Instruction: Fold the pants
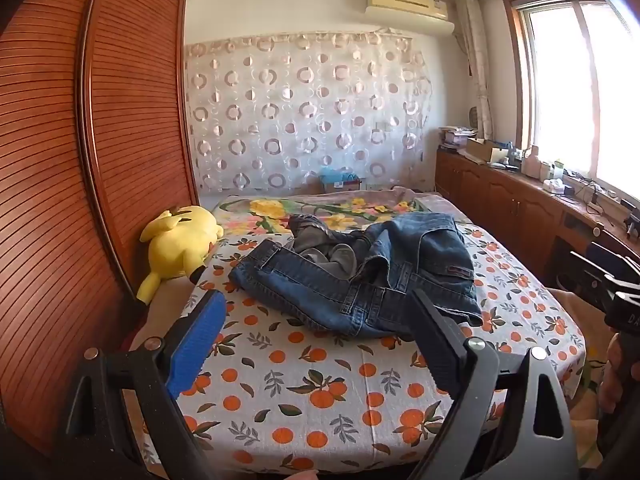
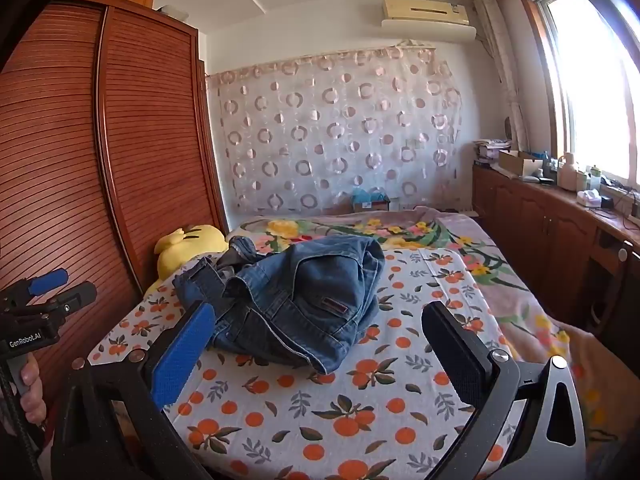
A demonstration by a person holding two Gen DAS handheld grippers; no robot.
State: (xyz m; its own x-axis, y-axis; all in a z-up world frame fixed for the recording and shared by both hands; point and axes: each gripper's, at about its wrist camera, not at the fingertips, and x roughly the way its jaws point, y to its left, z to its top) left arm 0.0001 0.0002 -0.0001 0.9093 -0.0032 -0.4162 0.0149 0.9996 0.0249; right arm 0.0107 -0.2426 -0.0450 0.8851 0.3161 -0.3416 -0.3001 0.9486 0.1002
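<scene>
A: where are the jeans (image 1: 360, 276) at?

B: crumpled in a heap mid-bed, on the orange-print sheet (image 1: 320, 392), plush toy (image 1: 180, 248) just beside them.

A: claws?

B: left gripper (image 1: 316, 332) and right gripper (image 2: 324, 344) both wide, empty, short of the jeans. Probably lining up a grab.

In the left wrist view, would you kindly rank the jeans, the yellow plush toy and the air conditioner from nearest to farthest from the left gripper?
From the left gripper, open over the bed:
1. Jeans, crumpled just ahead on the orange-print sheet.
2. Yellow plush toy, further back on the left, by the wardrobe.
3. Air conditioner, high on the far wall.
</scene>
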